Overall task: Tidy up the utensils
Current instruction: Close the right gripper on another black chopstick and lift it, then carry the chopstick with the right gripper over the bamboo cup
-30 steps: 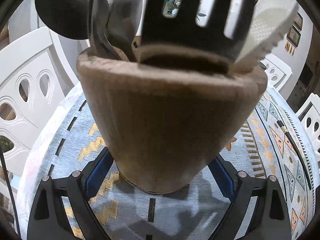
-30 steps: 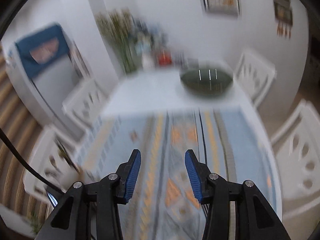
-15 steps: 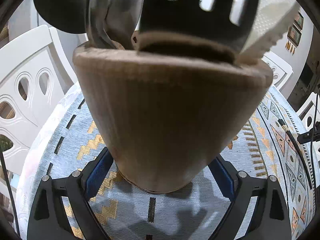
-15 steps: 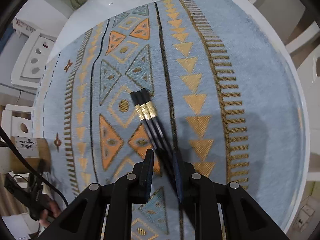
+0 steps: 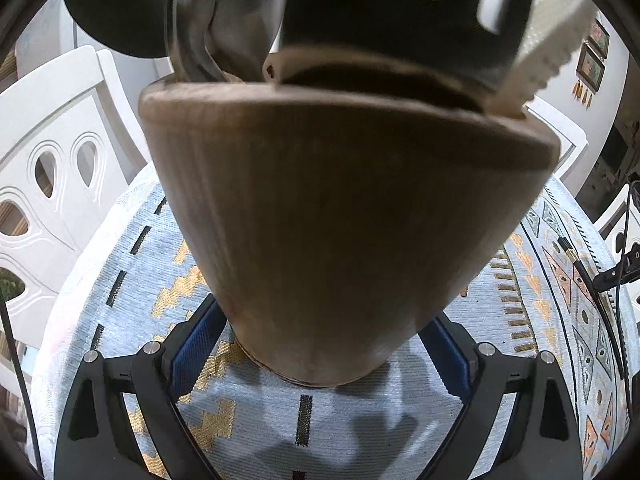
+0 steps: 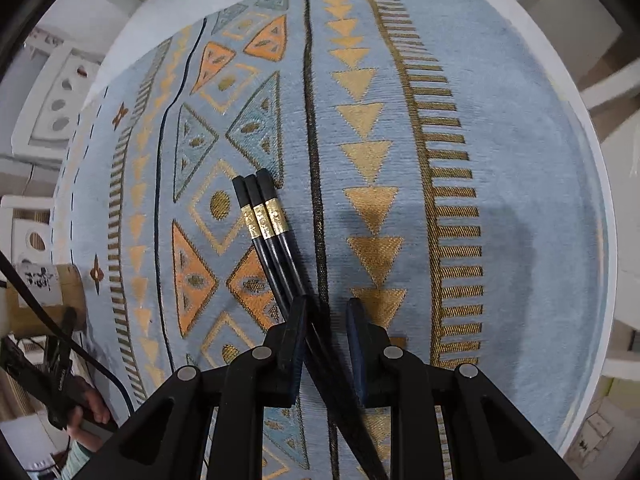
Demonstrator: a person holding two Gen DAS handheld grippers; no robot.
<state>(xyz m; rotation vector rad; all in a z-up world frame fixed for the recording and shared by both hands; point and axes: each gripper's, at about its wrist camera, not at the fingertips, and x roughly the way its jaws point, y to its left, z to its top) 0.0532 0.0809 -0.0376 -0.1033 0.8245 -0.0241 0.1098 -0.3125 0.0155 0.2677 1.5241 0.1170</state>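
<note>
A brown wooden utensil holder (image 5: 340, 220) stands on the patterned blue cloth (image 5: 120, 248), filling the left wrist view. It holds a black ladle (image 5: 116, 12), a metal spoon (image 5: 240, 20), a black slotted spatula (image 5: 400, 12) and a white utensil (image 5: 552, 40). My left gripper (image 5: 322, 320) straddles the holder's base; its jaws are opening and the pads stand just off the wood. Three black chopsticks (image 6: 266, 220) with gold bands lie together on the cloth (image 6: 520, 200). My right gripper (image 6: 326, 308) points down, shut on their lower shafts. The chopsticks (image 5: 576, 264) also show at the right edge.
White chairs (image 5: 52, 152) surround the round table. A cardboard box (image 6: 48, 292), cables and a person's hand (image 6: 88, 408) are at the lower left of the right wrist view. Part of the other gripper (image 5: 624, 268) shows at the right edge of the left wrist view.
My right gripper dropped and tipped down onto the chopsticks, and its jaws narrowed around them. The left jaws widened slightly around the holder's base.
</note>
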